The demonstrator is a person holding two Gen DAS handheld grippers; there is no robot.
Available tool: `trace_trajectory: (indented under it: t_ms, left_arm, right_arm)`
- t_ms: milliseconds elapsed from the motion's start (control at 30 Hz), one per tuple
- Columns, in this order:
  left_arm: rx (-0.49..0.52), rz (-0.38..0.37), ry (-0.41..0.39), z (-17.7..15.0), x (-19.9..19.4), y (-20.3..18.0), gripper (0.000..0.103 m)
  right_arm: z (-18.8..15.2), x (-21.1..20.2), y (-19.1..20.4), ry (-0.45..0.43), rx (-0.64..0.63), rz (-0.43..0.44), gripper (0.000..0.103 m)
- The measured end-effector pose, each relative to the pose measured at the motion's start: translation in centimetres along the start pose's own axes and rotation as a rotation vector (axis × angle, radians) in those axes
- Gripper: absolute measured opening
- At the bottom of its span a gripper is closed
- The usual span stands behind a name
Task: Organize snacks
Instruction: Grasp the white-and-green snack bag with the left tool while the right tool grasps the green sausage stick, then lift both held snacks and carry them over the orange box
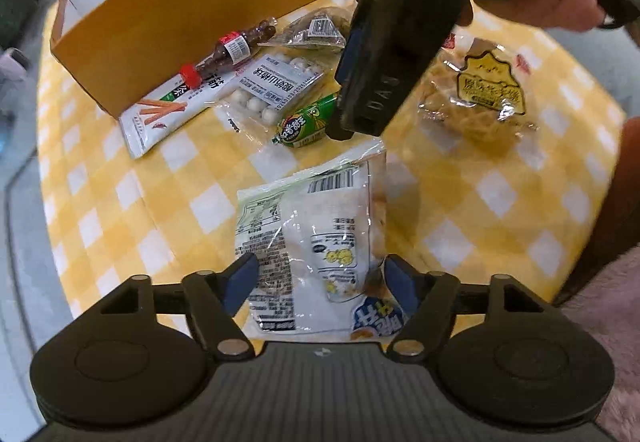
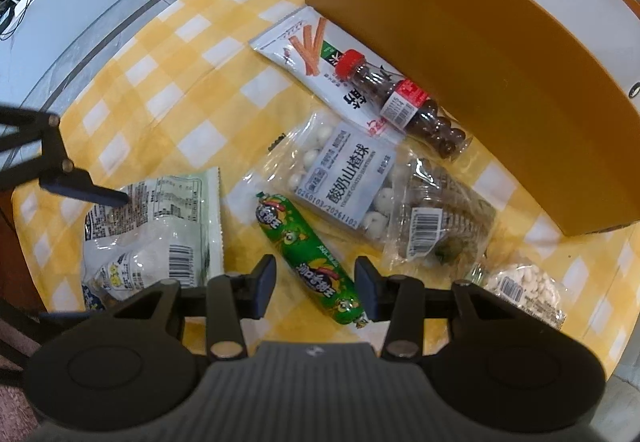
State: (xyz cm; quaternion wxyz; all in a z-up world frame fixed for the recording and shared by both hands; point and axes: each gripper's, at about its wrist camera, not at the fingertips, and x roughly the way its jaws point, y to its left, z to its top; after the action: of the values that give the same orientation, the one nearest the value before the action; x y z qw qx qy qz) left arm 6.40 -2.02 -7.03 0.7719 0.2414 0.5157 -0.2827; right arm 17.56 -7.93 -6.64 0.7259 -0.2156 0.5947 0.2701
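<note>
Snacks lie loose on the yellow checked tabletop, none visibly in the orange box yet, so sorting looks barely begun. The left gripper hangs wide above the white packet, which sits at its twelve o'clock, between the jaws, unpinched. The right gripper, half open, straddles the green sausage without gripping. Next: close, lift, carry boxward.

Left gripper fingers straddle white snack bag.
</note>
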Motion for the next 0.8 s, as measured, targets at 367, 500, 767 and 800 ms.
trace_trajectory:
  t_ms: [367,500,767,800]
  left_arm:
    - [0.034,0.184,-0.024,-0.1,0.5,-2.4,0.065]
    - [0.038,0.2,-0.029,0.1,0.7,-2.0,0.054]
    - [-0.011,0.177,-0.001,1.0,0.1,0.1,0.037]
    - [-0.019,0.179,0.004,1.1,0.0,0.5,0.036]
  right_arm:
    - [-0.4,-0.3,0.0,-0.003,0.014,0.001,0.033]
    - [-0.7,-0.4,0.1,-0.009,0.006,0.004,0.03]
    - [-0.7,-0.7,0.8,-0.003,-0.035,-0.004,0.025]
    - [-0.6,-0.9,0.9,-0.004,-0.042,-0.007,0.024]
